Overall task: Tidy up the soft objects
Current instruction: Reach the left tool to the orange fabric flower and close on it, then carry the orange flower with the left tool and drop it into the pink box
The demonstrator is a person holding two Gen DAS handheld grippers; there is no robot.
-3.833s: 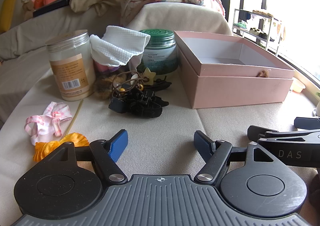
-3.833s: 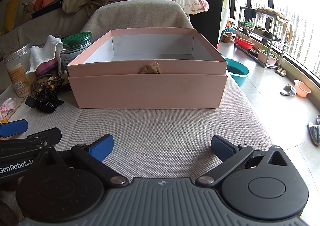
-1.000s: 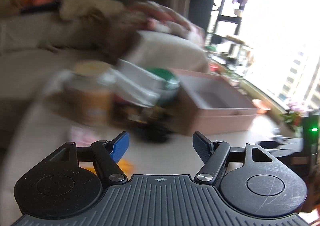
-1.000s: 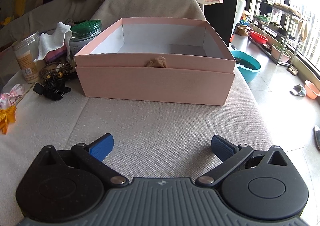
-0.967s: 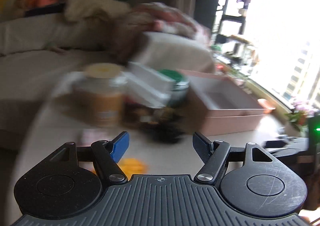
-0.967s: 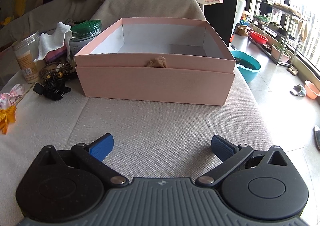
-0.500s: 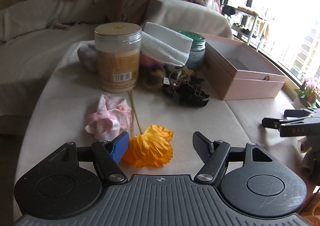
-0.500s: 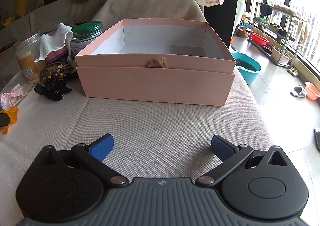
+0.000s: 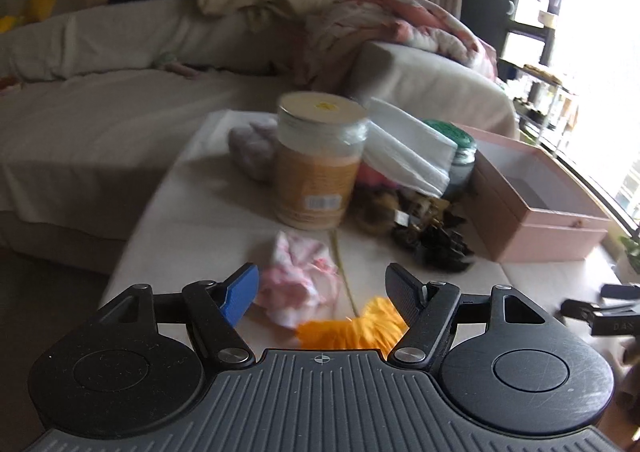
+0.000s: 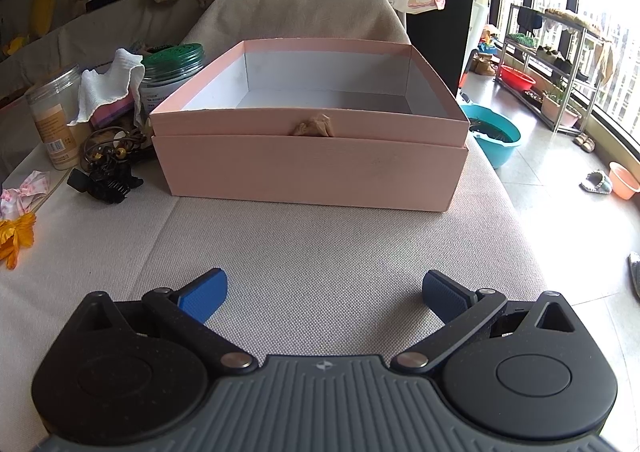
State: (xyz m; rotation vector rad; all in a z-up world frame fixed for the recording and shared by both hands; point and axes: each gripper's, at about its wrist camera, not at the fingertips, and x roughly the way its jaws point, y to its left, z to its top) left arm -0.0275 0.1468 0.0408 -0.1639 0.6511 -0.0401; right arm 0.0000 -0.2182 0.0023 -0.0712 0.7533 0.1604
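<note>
My left gripper (image 9: 322, 294) is open and empty, low over the table. A pink-and-white fabric scrunchie (image 9: 298, 284) lies between and just beyond its fingers, and an orange fabric flower (image 9: 352, 326) lies right below them. Both also show at the left edge of the right wrist view: the scrunchie (image 10: 24, 188) and the flower (image 10: 16, 240). My right gripper (image 10: 324, 292) is open and empty over bare cloth in front of the open pink box (image 10: 308, 168), whose inside shows nothing in it. The box also shows at the right of the left wrist view (image 9: 548, 228).
A plastic jar (image 9: 318, 160), a white cloth (image 9: 404, 152), a green-lidded jar (image 10: 170, 72) and a pile of black hair clips (image 10: 106, 182) stand left of the box. A sofa with pillows is behind. The table edge and floor lie to the right.
My left gripper has moved forward and left, so the scrunchie now sits between its fingers and the flower under them. My right gripper has barely moved. Both stay open.
</note>
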